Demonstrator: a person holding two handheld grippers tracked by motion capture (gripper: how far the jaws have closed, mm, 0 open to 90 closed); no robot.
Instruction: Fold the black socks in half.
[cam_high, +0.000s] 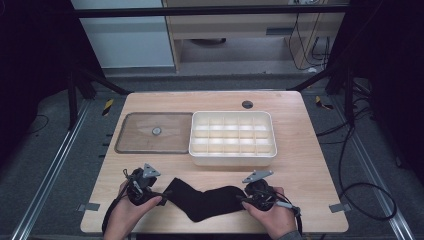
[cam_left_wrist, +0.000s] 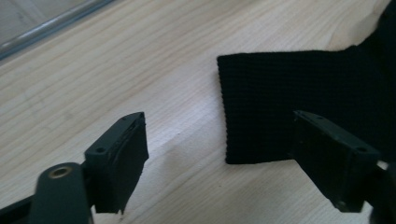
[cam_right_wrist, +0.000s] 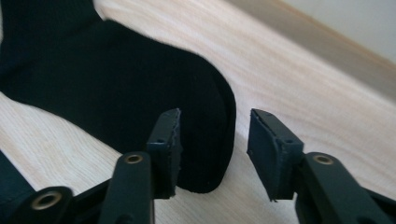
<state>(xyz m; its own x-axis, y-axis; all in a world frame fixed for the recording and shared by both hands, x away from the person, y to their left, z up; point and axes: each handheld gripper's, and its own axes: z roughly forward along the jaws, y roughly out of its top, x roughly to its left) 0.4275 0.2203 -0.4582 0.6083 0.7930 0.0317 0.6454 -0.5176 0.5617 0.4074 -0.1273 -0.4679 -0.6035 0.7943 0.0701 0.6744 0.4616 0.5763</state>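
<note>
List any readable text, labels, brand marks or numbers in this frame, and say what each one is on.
None can be read. The black sock, the white divided box, the clear lid beside it and the wooden table carry no visible print. The left gripper and right gripper show only plain fingers and rivets, with no markings.

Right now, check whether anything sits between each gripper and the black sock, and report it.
Nothing visible does. The left gripper is open at the cuff end of the black sock, with bare wood of the table between its jaws and the fabric edge. The right gripper is open at the toe end, jaws straddling the rounded tip.
</note>
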